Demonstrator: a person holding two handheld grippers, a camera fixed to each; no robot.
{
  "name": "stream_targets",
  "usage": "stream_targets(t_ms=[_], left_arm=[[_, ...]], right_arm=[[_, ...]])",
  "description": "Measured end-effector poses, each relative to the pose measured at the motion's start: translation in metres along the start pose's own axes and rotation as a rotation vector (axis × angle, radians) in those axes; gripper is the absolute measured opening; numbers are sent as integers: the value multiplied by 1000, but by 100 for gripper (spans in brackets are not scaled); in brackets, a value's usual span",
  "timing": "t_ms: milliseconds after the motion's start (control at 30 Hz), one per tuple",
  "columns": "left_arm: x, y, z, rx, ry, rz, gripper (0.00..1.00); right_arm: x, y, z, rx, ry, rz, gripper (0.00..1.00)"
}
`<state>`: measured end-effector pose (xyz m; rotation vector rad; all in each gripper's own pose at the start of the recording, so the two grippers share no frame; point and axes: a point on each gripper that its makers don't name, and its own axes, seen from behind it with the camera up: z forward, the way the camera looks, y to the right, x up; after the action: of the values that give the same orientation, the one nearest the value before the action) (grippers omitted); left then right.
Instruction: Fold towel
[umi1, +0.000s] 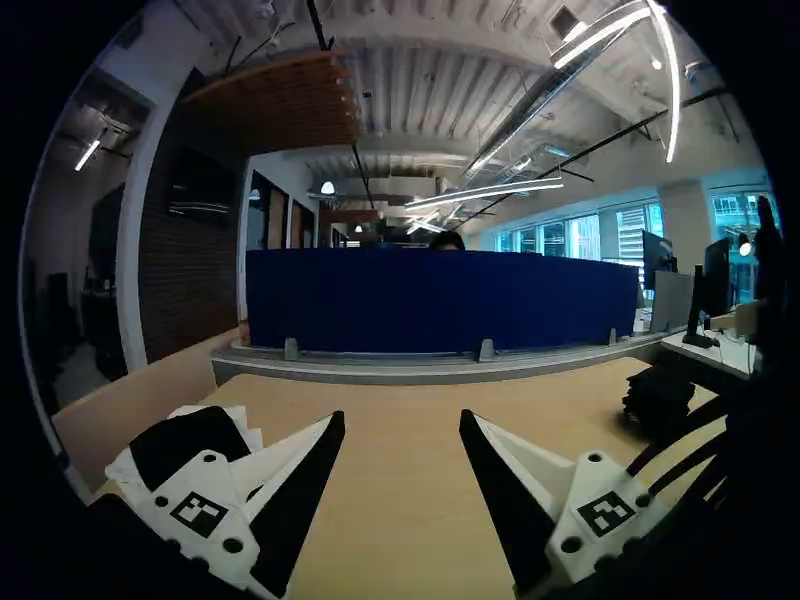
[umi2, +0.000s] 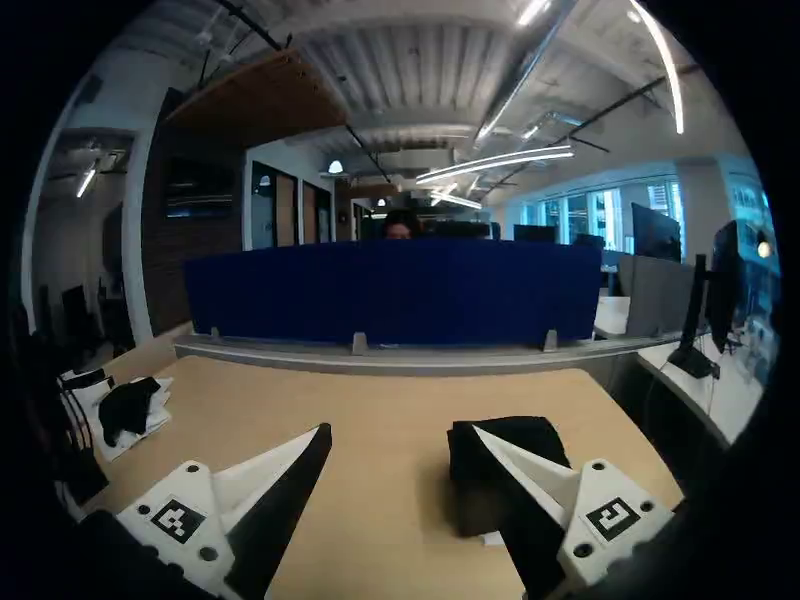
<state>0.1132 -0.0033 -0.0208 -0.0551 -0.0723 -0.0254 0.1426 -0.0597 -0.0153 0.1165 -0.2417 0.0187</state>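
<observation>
Since a towel is soft, light and limp, it should sag from any single hold, so I judge the best grip is a pinch at a corner or along a hem, one gripper to each corner. From the left gripper view, the left gripper (umi1: 402, 418) has its fingers spread wide over the bare table (umi1: 400, 500) and holds nothing. A loose towel (umi1: 185, 440), black and crumpled, lies on a white cloth (umi1: 238, 415) just behind its left finger, partly hidden by it and not touched. A black stack (umi1: 658, 395) sits well off to the right near the table's edge, and a blue divider (umi1: 440, 300) closes the far side. From the right gripper view, the right gripper (umi2: 400, 430) is likewise parted and empty above the table. The black stack (umi2: 515, 432), which looks neatly squared, lies right behind the right finger, whose tip overlaps it; I cannot tell whether they touch. The loose towel (umi2: 128, 405) lies on the white cloth (umi2: 92, 398) far to the left, well apart from this gripper, and seems the one to fold.
</observation>
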Motion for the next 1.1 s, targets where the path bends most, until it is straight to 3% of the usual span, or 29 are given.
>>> stream_targets(t_ms=[200, 500, 1100], left_arm=[[-11, -10, -1, 33, 38, -2, 85], [-36, -22, 3, 74, 65, -6, 85], [-66, -17, 26, 77, 115, 19, 85]], right_arm=[[2, -13, 10, 19, -6, -8, 100], [-3, -32, 20, 46, -32, -67, 100], [-14, -37, 27, 45, -50, -124, 100]])
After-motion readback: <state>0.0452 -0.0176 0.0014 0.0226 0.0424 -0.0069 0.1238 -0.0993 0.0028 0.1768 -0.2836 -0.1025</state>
